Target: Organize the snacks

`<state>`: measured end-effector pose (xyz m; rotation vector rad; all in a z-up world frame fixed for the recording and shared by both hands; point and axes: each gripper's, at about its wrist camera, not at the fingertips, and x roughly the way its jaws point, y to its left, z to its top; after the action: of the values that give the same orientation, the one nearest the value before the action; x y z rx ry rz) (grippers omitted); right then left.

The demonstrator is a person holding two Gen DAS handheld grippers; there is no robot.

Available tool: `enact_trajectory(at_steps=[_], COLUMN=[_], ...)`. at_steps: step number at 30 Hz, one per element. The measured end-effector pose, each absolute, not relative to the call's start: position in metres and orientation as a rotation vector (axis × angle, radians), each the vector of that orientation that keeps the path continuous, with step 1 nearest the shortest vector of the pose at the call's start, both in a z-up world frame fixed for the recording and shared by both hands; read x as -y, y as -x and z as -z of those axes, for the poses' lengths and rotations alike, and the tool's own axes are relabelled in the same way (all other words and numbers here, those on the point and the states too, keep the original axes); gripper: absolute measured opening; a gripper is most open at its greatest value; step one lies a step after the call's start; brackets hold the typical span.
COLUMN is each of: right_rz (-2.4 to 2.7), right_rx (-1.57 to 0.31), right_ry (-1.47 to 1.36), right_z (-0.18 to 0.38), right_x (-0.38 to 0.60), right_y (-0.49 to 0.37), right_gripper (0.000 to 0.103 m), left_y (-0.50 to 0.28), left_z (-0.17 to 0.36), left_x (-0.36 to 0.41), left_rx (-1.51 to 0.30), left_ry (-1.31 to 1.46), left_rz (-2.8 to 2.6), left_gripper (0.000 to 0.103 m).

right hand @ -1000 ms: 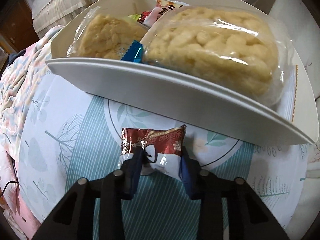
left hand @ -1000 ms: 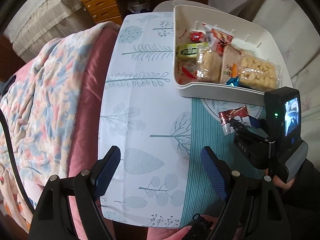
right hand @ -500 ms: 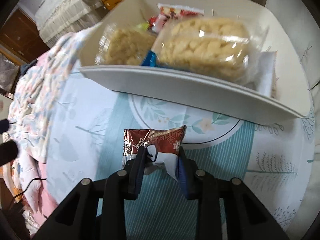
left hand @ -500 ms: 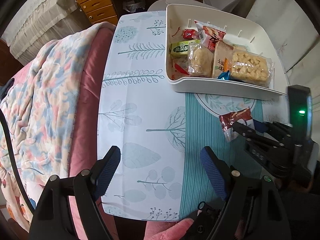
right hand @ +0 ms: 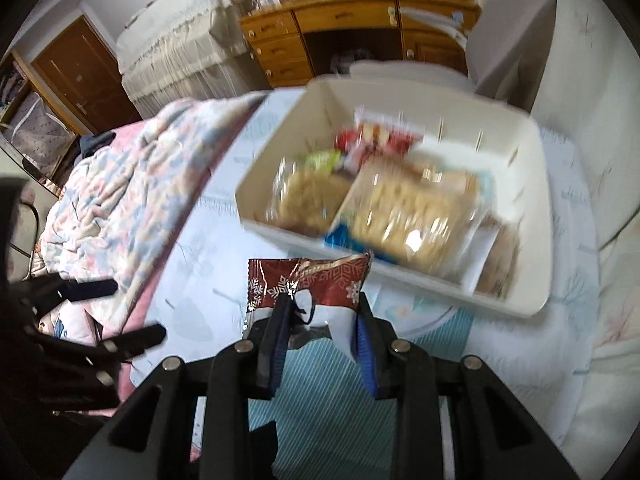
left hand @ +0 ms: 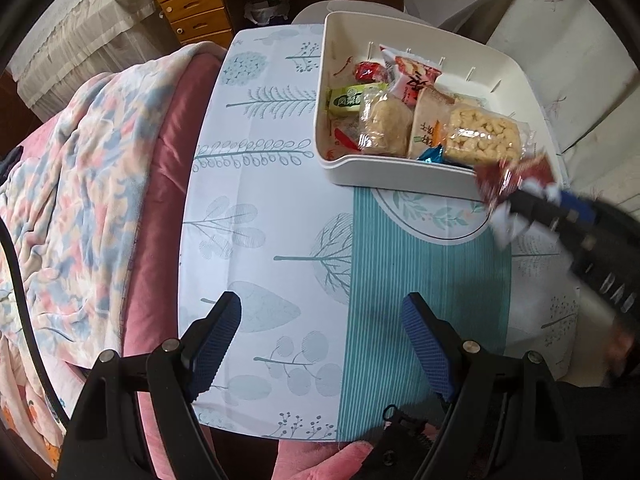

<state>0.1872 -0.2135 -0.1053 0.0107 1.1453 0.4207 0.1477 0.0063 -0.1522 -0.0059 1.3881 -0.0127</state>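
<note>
Above the leaf-printed tablecloth (left hand: 280,208), the right gripper (right hand: 320,320) is clenched on a dark red snack packet (right hand: 316,280) with white snowflake marks, its blue pads pressing the packet's lower white part from both sides. The packet hangs clear of the table, just in front of the near wall of the white plastic bin (left hand: 400,176); in the left wrist view it appears, blurred, at the bin's near right corner (left hand: 516,180), overlapping the rim, with the right gripper (left hand: 532,204) reaching in from the right edge.

The bin stands on the far right part of the table, partly over a round white patch of the cloth. Inside it lie several snacks: a clear-wrapped puffed rice cake (left hand: 480,140) at the near right, a second clear-wrapped beige cake (left hand: 384,124) to its left, a green bar (left hand: 352,100), a red and white packet (left hand: 412,76) toward the back, and a small blue wrapper (left hand: 432,156) against the near wall.

The left gripper (left hand: 324,344) points down over the near part of the cloth with its jaws spread wide and nothing between them; its blue pads (left hand: 216,344) hang above the printed leaves and the teal striped band.

A flowered blanket (left hand: 80,184) over a pink cover lies to the left of the table, and a wooden desk with drawers (right hand: 320,36) stands beyond.
</note>
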Motion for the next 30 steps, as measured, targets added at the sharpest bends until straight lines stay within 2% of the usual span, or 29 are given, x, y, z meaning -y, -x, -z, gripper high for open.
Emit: enact_trajectory(at_steps=[9,18,20,22,28,30], right_rz=[-0.322,-0.245,-0.230,-0.210,-0.191,-0.183], right_rx=[-0.985,-1.026,-1.054,-1.066,-1.096,-1.112], right_ry=[-0.073,-0.155,-0.164,-0.171,-0.161,-0.148], right_z=[0.060,0.088,0.095,0.098,0.099,0.099], right_x=[0.243,0.266,0.268,0.270,0.273,0.273], right_y=[-0.236,-0.274,-0.277,-0.277,-0.261,-0.249], right_gripper=[0.031,0.036,0.055,0.081,0.088,0.094], left_y=[-0.157,-0.172,-0.172,-0.170,-0.162,-0.157], left_z=[0.146,0.155,0.156,0.155,0.146,0.140], left_x=[0.004,0.024,0.029,0.031,0.025,0.023], left_rx=[-1.348,-1.341,-1.346,-1.342,-1.332,-1.312], left_ry=[0.040,0.049,0.045,0.039,0.049,0.047], left_rz=[0.072,0.159,0.177,0.187,0.161,0.164], left_gripper=[0.081,0.081,0.081,0.081,0.081,0.081])
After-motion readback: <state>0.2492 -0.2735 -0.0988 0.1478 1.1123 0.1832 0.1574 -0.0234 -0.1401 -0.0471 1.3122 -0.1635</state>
